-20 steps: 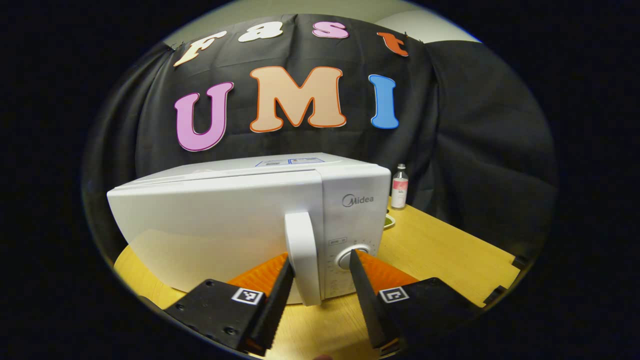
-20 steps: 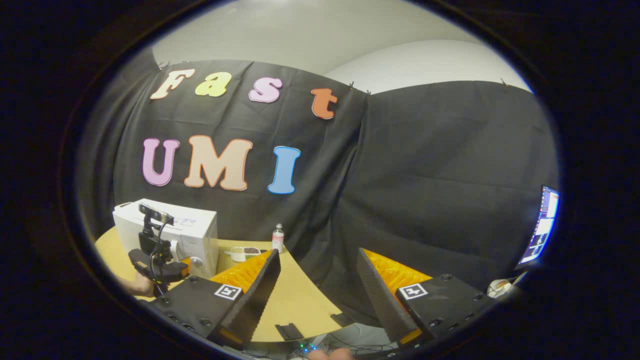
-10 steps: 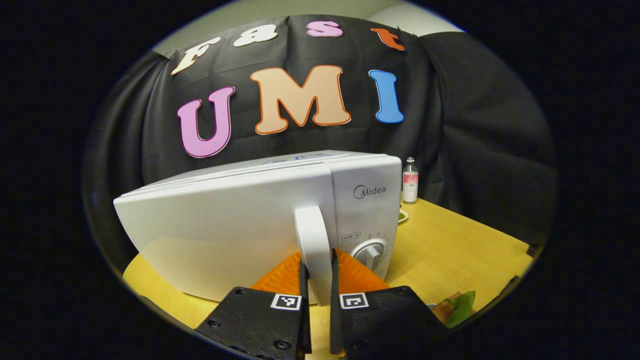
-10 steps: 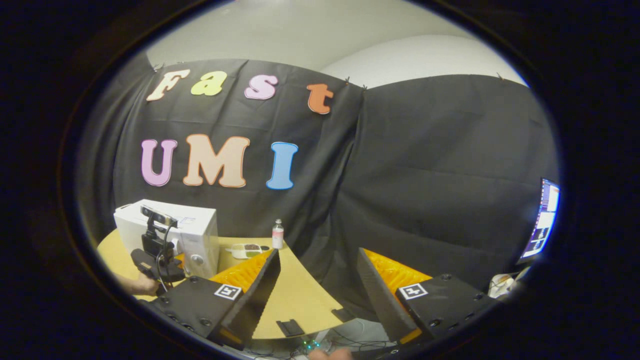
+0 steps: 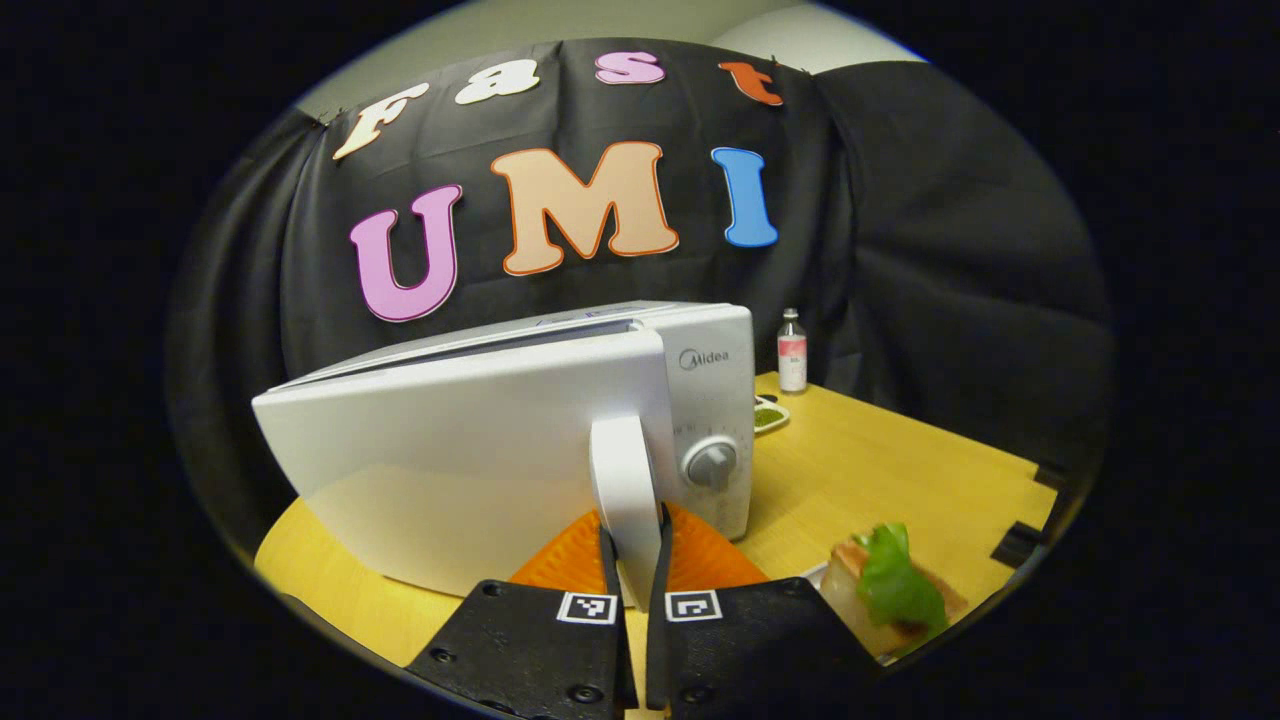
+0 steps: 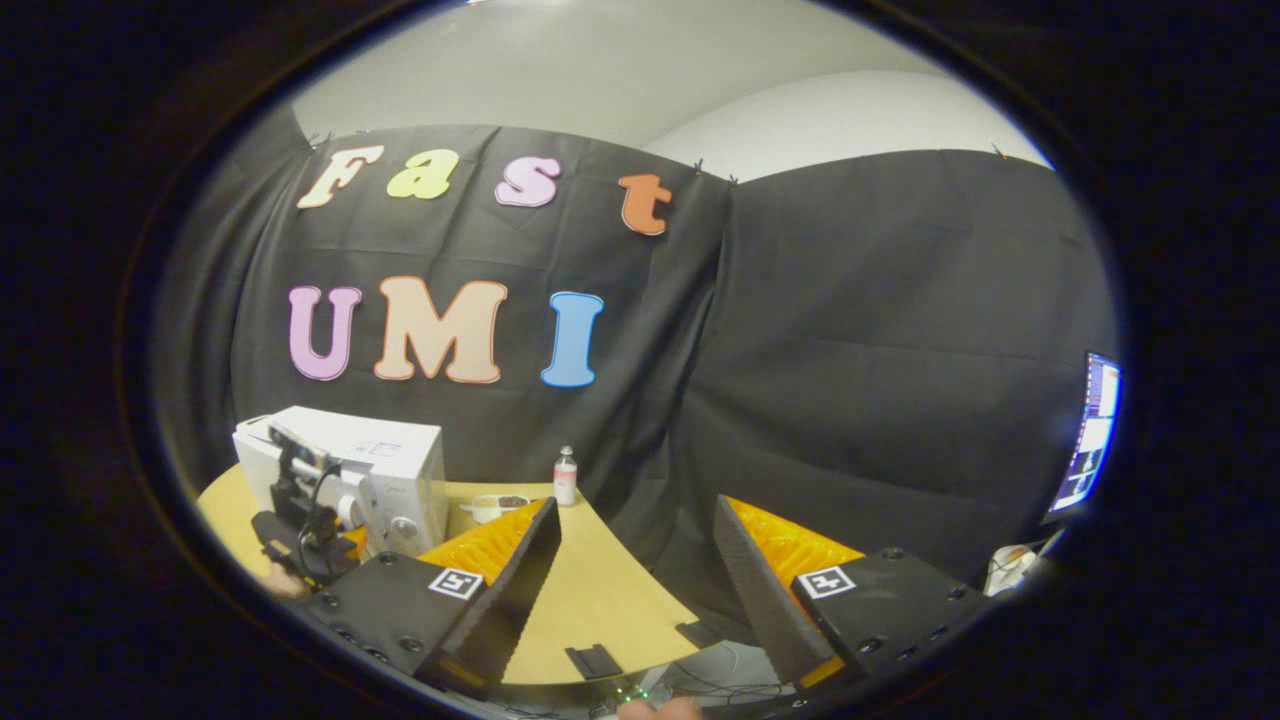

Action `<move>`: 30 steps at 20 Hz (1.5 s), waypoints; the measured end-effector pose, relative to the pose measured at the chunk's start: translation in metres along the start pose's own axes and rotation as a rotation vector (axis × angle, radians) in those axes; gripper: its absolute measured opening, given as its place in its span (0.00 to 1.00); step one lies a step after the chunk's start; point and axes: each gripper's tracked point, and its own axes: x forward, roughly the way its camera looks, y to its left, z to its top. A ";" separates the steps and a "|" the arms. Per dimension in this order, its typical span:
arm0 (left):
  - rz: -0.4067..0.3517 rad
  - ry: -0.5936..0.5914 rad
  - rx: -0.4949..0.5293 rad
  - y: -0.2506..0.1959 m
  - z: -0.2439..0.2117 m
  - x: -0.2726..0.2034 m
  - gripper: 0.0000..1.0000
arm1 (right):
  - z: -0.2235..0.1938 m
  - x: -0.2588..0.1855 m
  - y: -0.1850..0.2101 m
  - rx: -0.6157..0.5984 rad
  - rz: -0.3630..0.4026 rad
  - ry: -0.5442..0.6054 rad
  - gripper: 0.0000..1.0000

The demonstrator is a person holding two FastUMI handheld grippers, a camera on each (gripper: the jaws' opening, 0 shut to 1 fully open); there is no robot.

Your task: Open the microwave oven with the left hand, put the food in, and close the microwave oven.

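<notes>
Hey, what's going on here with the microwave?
The left tongs are shut on the microwave's door handle, and the door is swung slightly open from the microwave. The food, topped with something green, waits on the table. The right tongs hang open and empty, off to the side.

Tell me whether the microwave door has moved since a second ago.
Yes. The door has swung out from the microwave body, opening a gap along its top, with the left tongs clamped on the handle.

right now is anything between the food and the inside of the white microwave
Yes: the white microwave door is only slightly ajar, held by its handle in the left gripper. The sandwich with green lettuce sits on the wooden table beside it.
</notes>
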 end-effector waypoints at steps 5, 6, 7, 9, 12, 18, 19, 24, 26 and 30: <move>-0.106 0.045 -0.037 0.013 -0.023 -0.075 0.04 | -0.014 0.011 0.043 0.009 0.091 0.019 0.97; -0.111 0.050 -0.041 0.018 -0.026 -0.087 0.04 | -0.015 0.014 0.054 0.013 0.114 0.019 0.97; -0.107 0.062 -0.042 0.026 -0.031 -0.102 0.04 | -0.016 0.017 0.064 0.016 0.138 0.021 0.97; -0.085 0.080 -0.032 0.040 -0.038 -0.127 0.05 | -0.020 0.021 0.086 0.024 0.184 0.027 0.97; -0.047 0.112 0.012 0.067 -0.051 -0.162 0.05 | -0.025 0.024 0.119 0.028 0.253 0.040 0.97; 0.050 0.183 0.007 0.137 -0.077 -0.220 0.06 | -0.035 0.024 0.175 0.043 0.364 0.064 0.97; 0.084 0.197 0.010 0.152 -0.082 -0.228 0.06 | -0.038 0.023 0.184 0.050 0.379 0.072 0.98; 0.167 0.219 -0.088 0.203 -0.096 -0.252 0.06 | -0.070 0.021 0.226 0.066 0.439 0.151 0.97; 0.160 0.232 -0.133 0.208 -0.101 -0.256 0.06 | -0.088 0.019 0.243 0.060 0.462 0.189 0.97; 0.150 0.242 -0.145 0.211 -0.101 -0.257 0.06 | -0.154 0.027 0.263 0.024 0.445 0.350 0.97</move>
